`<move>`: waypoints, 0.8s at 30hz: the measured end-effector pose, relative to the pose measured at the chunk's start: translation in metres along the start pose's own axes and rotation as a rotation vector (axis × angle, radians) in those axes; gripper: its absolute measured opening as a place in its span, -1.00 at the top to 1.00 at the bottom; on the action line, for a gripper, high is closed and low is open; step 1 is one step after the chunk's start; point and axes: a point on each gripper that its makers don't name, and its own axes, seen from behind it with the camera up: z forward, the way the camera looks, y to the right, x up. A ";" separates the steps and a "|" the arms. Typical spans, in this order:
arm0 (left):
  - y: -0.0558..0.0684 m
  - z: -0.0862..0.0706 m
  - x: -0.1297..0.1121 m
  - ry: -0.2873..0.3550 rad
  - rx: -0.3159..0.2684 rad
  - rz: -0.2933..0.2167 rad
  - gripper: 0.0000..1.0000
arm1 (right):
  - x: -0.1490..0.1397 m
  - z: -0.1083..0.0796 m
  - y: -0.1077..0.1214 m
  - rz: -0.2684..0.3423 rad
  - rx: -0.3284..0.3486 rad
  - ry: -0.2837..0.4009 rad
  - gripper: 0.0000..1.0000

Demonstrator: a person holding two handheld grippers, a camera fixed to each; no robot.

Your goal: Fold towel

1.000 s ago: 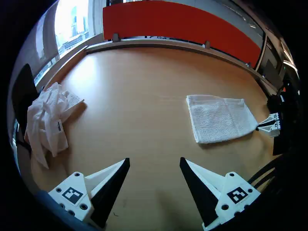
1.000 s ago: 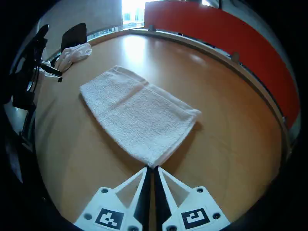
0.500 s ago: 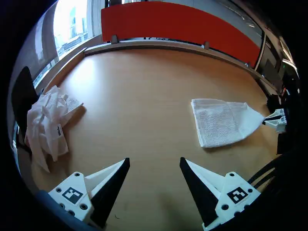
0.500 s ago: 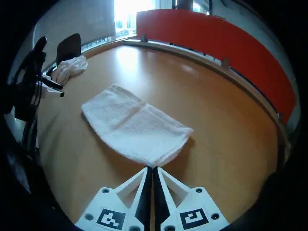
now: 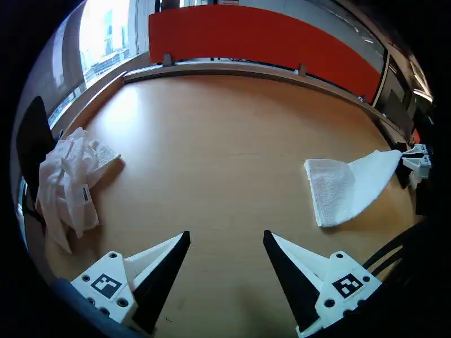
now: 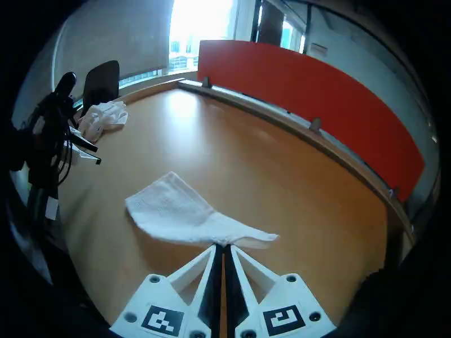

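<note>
The towel (image 6: 175,211) is rough, looped white cloth; the table (image 6: 293,186) is smooth, faintly glossy wood; my right claw (image 6: 221,248) is matt white plastic.

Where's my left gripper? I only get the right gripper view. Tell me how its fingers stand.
Observer: In the left gripper view, the left gripper hangs over the bare table, fingers wide apart, nothing between them.
Operator: Now report the towel from that side.
Observer: The right gripper holds one corner of the towel raised off the wood. The opposite end lies flat, and a shadow shows under the lifted part.
Operator: Check the cloth heap.
Observer: The crumpled white cloth sits near the table edge, off to the left of the left gripper and apart from it. A small tag sticks out of it.
</note>
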 end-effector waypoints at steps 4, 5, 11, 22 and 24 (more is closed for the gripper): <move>0.002 0.000 0.001 0.002 -0.003 0.002 -0.94 | 0.010 -0.005 0.004 -0.019 -0.011 0.011 0.85; 0.002 0.000 0.002 0.002 -0.004 0.002 -0.94 | 0.013 -0.006 0.005 -0.022 -0.014 0.014 0.85; 0.004 0.000 0.003 0.003 -0.008 0.006 -0.94 | 0.021 -0.009 0.012 -0.036 -0.030 0.020 0.86; 0.004 0.001 0.005 0.003 -0.010 0.009 -0.93 | 0.027 -0.007 0.005 -0.041 -0.012 0.024 0.87; 0.004 0.001 0.006 0.004 -0.010 0.009 -0.93 | 0.030 -0.005 0.000 -0.045 -0.002 0.026 0.87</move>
